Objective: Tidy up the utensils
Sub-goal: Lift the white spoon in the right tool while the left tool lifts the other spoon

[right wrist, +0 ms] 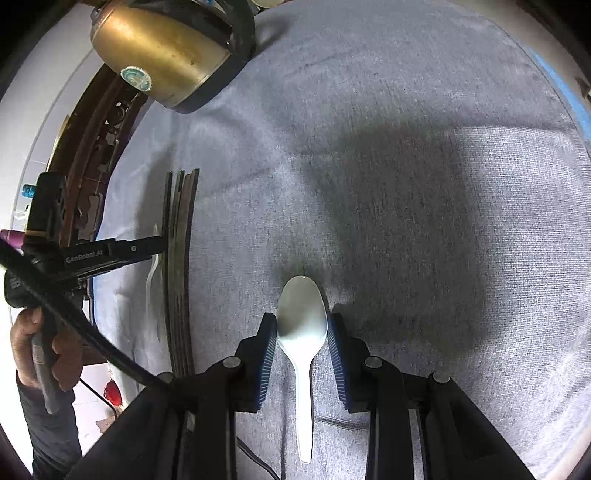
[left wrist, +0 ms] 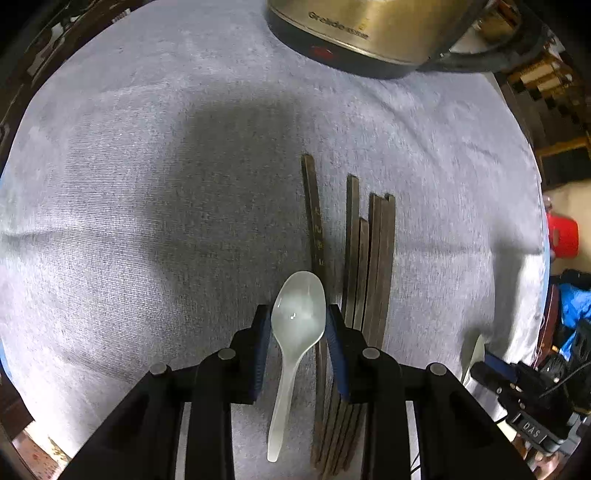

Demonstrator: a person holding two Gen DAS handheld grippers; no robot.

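Note:
A translucent plastic spoon [left wrist: 284, 387] sits bowl-forward between the blue pads of my left gripper [left wrist: 298, 310], which is shut on the bowl. Its handle runs back over the grey cloth [left wrist: 147, 184]. Several dark chopsticks [left wrist: 365, 258] lie side by side just to its right, partly under the right finger. In the right wrist view my right gripper [right wrist: 302, 317] is shut on the bowl of a white spoon [right wrist: 304, 387]. The chopsticks [right wrist: 179, 277] lie far to its left, beside the left gripper [right wrist: 160, 243]. The right gripper [left wrist: 487, 363] shows at the lower right of the left wrist view.
A brass-coloured electric kettle [left wrist: 369, 29] stands on the cloth's far side, also as the kettle [right wrist: 159, 48] at upper left. A person's hand [right wrist: 33, 343] grips the left tool's handle. A carved wooden table rim [right wrist: 92, 155] borders the cloth. A red object [left wrist: 563, 236] lies beyond the edge.

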